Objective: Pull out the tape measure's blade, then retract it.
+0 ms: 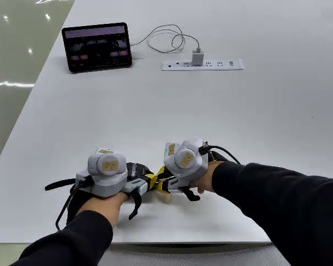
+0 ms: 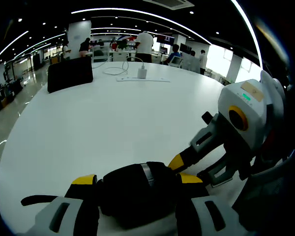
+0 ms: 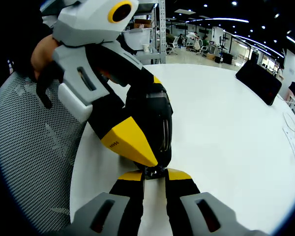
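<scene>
The tape measure (image 2: 137,194) has a rounded black case, matt and rubbery in look, with a bright metal band across its face. It sits at the near edge of the worktop (image 1: 211,111), clamped flank to flank between the fingers of the left gripper (image 2: 136,179). This hold anchors the case, so that a pull on the blade meets resistance instead of dragging the whole tool.

The right gripper (image 3: 155,175) faces it nose to nose. Its fingers are drawn together on a small metallic piece at the mouth of the case, probably the end hook (image 3: 155,170) of the blade, though the piece is too small to be sure. No length of blade is drawn out yet, so the pull is judged about to begin.

Both pairs of fingers are black with yellow tips, on grey moulded shells. The worktop is white, smooth and faintly glossy. Well apart, at its far side, lie a dark tablet (image 1: 96,46) and a white power strip (image 1: 202,65) with a looped cable (image 1: 169,37).
</scene>
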{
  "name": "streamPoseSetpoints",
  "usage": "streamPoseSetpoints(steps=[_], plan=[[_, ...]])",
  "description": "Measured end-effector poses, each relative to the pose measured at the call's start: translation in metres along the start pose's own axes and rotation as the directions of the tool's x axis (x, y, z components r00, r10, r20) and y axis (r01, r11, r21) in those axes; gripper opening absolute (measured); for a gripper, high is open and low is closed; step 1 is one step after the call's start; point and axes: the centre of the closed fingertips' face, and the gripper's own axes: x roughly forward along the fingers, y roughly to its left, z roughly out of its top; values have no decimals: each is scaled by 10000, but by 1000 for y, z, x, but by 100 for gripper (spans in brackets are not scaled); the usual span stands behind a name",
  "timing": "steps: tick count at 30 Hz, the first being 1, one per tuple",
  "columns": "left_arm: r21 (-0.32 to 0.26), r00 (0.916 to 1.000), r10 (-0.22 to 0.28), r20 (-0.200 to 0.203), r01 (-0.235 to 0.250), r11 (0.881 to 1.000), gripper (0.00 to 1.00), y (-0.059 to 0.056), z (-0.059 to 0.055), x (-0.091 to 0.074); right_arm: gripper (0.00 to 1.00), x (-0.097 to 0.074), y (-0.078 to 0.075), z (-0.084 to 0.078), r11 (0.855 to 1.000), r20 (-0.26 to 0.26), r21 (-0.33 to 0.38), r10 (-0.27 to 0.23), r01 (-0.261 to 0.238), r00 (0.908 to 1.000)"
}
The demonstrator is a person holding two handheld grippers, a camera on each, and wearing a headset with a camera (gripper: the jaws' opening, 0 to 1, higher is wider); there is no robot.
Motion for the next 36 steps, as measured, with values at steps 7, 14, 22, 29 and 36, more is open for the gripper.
streamPoseSetpoints(steps=[7, 14, 22, 29, 36], plan=[[-27, 9999, -94, -63, 94, 10000, 61, -1, 0, -1, 12, 1, 0, 0, 9999, 16, -4, -150, 150, 9999], [-189, 9993, -357, -145, 354, 9992, 63, -3, 1, -2, 12, 0, 1, 0, 9997, -72, 27, -249, 249, 9997], [-587, 9982, -519, -301, 501, 9970, 64, 0, -2, -3, 20, -11, -4, -5, 9984, -86, 393, -402, 406, 9992], [-324, 9939, -1060, -300, 1050, 9939, 90, -6, 1, -2, 25, -21, -6, -3, 9950, 141, 871, -507, 493, 9986], [153, 9942, -1071, 61, 1070, 9941, 100, 2, 10, -5, 34, -30, -2, -4, 9942, 164, 959, -510, 492, 9986]])
